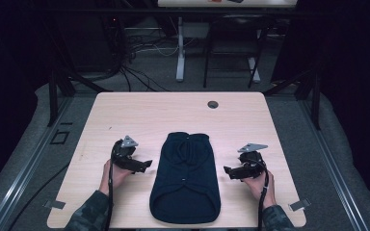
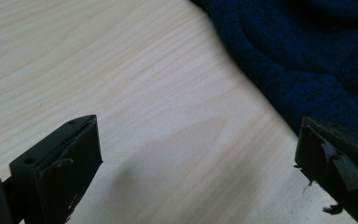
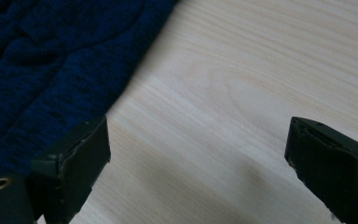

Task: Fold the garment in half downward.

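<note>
Right now I hold my left gripper (image 1: 147,165) just off the left edge of the dark blue knitted garment (image 1: 187,178), its tips pointing inward at the cloth without touching it. Its jaws stand spread wide with only bare wood between them; in the left gripper view the knit (image 2: 307,60) lies ahead and toward the right jaw, whose tip overlaps the cloth's edge in the picture, though I cannot tell whether it touches.

My right gripper (image 1: 229,172) mirrors it on the other side, close beside the garment's right edge and aimed inward. Its jaws are also spread apart and pinch nothing. In the right gripper view the garment (image 3: 51,56) sits ahead and to the left, running down behind the left jaw, while the pale wooden table (image 3: 242,88) shows between the two tips.

Between my two grippers the garment lies flat on the table (image 1: 139,110), folded into a long rounded shape, its wider end nearer to me.
</note>
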A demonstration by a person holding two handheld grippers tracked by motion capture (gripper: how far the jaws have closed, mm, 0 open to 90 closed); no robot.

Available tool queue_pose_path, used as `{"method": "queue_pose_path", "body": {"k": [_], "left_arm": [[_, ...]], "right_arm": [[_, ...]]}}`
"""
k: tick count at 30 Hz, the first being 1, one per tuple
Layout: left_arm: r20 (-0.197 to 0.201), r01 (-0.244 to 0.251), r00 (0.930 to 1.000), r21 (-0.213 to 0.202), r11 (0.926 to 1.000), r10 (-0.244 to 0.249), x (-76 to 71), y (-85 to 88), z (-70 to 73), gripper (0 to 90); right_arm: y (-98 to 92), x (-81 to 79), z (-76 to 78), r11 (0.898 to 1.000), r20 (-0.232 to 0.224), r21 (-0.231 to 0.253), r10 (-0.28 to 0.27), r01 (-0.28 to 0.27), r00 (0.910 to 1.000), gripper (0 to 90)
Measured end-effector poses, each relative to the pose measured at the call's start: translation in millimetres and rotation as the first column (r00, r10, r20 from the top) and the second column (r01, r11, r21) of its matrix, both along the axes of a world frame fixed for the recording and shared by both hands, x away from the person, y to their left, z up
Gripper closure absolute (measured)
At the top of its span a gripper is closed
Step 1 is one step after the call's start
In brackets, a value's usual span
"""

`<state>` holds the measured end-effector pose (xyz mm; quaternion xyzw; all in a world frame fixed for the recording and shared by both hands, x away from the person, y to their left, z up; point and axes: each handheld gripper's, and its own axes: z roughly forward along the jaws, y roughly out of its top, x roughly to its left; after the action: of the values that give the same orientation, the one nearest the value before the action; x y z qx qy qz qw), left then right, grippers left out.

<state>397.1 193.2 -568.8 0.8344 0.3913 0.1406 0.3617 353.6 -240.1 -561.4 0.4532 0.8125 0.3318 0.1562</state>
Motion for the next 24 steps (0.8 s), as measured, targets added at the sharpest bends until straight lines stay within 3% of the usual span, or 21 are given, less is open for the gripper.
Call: {"method": "queue_pose_path", "body": {"k": [3, 17, 24], "left_arm": [[0.014, 0.006, 0.9999, 0.005, 1.0, -0.006, 3.8, -5.6, 4.7, 0.2], [0.003, 0.054, 0.9985, 0.018, 0.9984, -0.055, 28.4, -36.9, 18.3, 0.2], [-0.006, 0.066, 0.9978, -0.001, 0.9978, -0.066, 41.2, -49.1, 26.4, 0.2]], "right_arm": [[6.0, 2.9, 1.6, 1.0, -0.004, -0.005, 0.016, -0.016, 0.9999, 6.9], [25.8, 24.1, 15.7, 0.997, -0.023, 0.033, 0.075, -0.074, 0.9969, 8.0], [34.3, 35.4, 18.5, 0.995, -0.046, 0.04, 0.097, -0.095, 0.9942, 10.8]]}}
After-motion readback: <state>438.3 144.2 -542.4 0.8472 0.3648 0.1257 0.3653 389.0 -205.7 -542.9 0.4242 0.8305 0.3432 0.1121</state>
